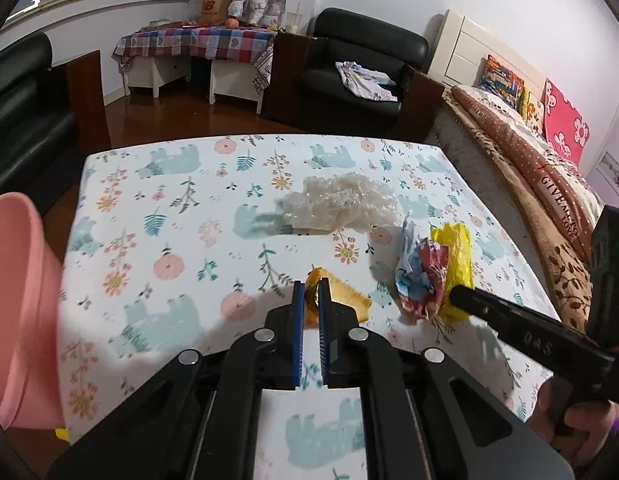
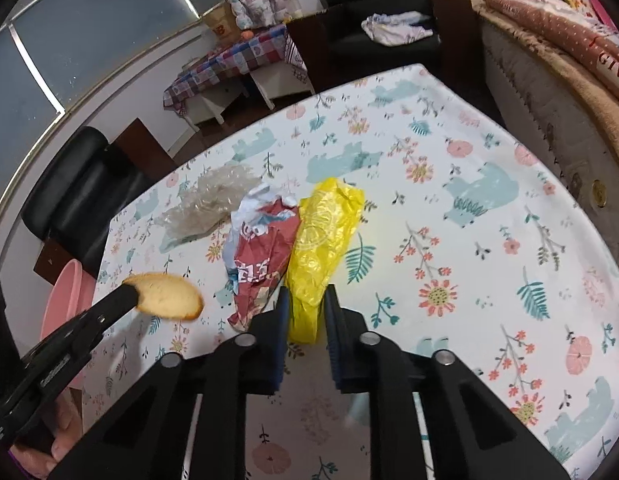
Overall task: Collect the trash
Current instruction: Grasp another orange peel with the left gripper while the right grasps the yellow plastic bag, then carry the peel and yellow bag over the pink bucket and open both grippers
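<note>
The left gripper (image 1: 311,294) pinched the orange peel (image 2: 167,295); the right gripper (image 2: 305,300) clamped the yellow bag (image 2: 321,236), both bound for the pink bin (image 1: 17,312) to the left.

Black armchair (image 1: 365,68) with crumpled cloth (image 1: 365,80), checked-cloth desk (image 1: 197,44), bed (image 1: 521,128), floral-clothed table (image 1: 181,216).

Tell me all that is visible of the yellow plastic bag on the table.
The yellow plastic bag is thin, glossy film, crumpled into a long bundle with faint pale printing. It lies on the floral tablecloth, its left side against the crumpled red and white wrapper. The right gripper has its jaws shut on the bag's near end. The clear plastic lies farther off and does not visibly touch it.
</note>
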Demonstrator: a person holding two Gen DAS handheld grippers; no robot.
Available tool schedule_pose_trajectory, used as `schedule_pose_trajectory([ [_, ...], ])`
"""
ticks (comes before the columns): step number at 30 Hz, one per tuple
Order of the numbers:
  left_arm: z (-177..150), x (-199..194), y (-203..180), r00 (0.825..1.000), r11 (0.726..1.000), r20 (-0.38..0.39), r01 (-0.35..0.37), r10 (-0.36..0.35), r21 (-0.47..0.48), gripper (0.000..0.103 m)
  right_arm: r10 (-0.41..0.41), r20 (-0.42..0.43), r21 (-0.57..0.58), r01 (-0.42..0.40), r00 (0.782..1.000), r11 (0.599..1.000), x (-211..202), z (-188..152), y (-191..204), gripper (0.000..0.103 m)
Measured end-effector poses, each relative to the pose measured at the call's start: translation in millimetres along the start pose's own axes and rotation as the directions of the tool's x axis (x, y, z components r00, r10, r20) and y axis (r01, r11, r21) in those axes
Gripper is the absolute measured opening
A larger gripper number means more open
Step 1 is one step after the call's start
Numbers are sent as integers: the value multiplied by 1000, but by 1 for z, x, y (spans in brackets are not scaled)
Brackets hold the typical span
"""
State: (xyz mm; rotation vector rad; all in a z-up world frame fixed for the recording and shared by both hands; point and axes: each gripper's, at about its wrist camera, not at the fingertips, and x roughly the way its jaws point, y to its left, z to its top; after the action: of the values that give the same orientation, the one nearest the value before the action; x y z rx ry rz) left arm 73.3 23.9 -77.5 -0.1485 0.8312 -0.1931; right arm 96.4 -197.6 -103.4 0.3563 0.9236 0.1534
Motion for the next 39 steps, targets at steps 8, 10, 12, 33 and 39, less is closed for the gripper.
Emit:
schedule_pose_trajectory([
  [8, -7, -32, 8, 999, 1000, 51, 0, 1, -17, 6, -30, 67, -27, 32, 997, 999, -32, -4, 0, 13],
  [10, -8, -39, 9, 998, 1000, 65, 3, -2, -20, 6, -29, 78, -28, 31, 997, 999, -39, -4, 0, 13],
  [12, -9, -46, 11, 997, 1000, 78, 9, -6, -26, 6, -22, 92, -39, 25, 996, 999, -48, -4, 4, 13],
  [33, -24, -143, 97, 950, 965, 233, -161, 208, -207, 6, 229, 29, -352, -205, 973, 913, -50, -20, 167, 13],
  [39, -33, -168, 136, 913, 925, 245, -254, 326, -283, 6, 302, -33, -454, -284, 953, 845, -42, -31, 230, 13],
])
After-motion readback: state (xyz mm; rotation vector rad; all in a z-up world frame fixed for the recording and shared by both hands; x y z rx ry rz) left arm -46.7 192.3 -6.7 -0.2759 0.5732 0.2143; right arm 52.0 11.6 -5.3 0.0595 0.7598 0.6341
